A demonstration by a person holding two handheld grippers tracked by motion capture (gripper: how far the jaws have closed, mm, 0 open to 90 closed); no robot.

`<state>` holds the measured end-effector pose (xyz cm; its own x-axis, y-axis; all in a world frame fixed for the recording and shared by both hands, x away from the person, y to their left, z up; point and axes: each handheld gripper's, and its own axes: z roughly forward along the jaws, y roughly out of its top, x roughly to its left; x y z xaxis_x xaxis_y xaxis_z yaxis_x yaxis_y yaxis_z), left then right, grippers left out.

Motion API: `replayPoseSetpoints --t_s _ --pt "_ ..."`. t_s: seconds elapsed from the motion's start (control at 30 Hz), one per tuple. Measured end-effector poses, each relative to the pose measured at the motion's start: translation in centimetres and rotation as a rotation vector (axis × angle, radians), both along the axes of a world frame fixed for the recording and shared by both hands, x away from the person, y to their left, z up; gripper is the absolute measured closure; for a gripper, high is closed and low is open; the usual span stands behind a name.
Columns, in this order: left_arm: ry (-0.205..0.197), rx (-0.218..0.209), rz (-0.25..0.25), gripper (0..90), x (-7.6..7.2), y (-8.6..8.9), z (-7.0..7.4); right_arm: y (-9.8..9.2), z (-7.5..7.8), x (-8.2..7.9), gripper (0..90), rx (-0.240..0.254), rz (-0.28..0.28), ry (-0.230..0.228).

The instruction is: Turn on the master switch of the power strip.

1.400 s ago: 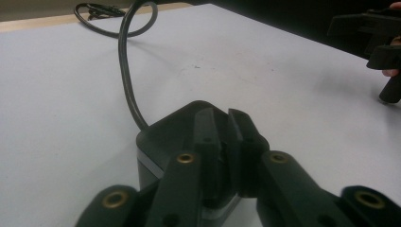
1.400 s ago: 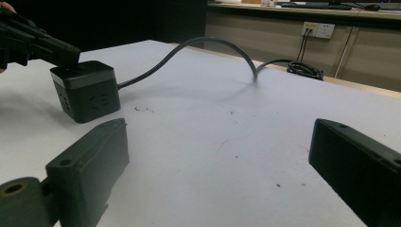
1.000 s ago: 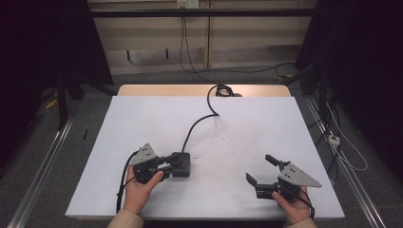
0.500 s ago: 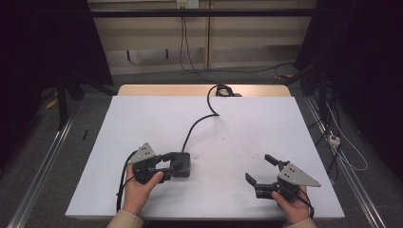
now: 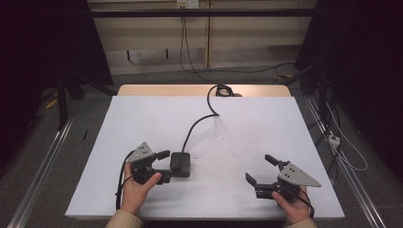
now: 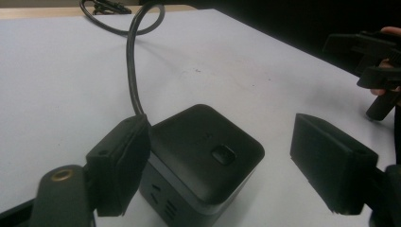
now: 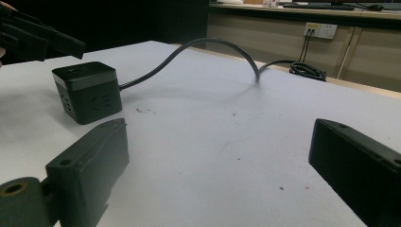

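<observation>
Over on the left, the left gripper (image 5: 167, 165) has just been opening, jaws now loose around the black power cube (image 5: 180, 164) on the white table (image 5: 247, 133). Right gripper (image 5: 261, 172) hangs released, well apart. Pulling back crooked could snag the cube's cable (image 5: 197, 124) and drag it.

A white board (image 5: 237, 123) covers a wooden table (image 5: 142, 90), whose bare top shows as a strip along the far edge. On the board, near its front left, sits a black cube-shaped power block (image 5: 180, 164) with sockets in its sides. A black cord (image 5: 199, 121) runs from the block's far side across the board and ends in a coil (image 5: 222, 90) on the wooden strip. Right of the block the board carries small dark specks (image 7: 142, 111).
</observation>
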<state>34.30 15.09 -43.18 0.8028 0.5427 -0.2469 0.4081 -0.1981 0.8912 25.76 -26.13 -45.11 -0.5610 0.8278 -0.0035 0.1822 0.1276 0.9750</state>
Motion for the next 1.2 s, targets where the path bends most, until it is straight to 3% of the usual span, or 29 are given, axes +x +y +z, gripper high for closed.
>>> replayPoseSetpoints --t_s 0.5,1.2 --pt "0.015 0.003 -0.015 9.4 0.0 1.1 -0.2 -0.1 0.1 -0.1 5.1 0.002 0.0 -0.002" --pt "0.005 0.004 0.002 7.2 -0.1 3.4 -0.3 -0.1 0.1 -0.1 5.1 0.002 -0.002 -0.002"
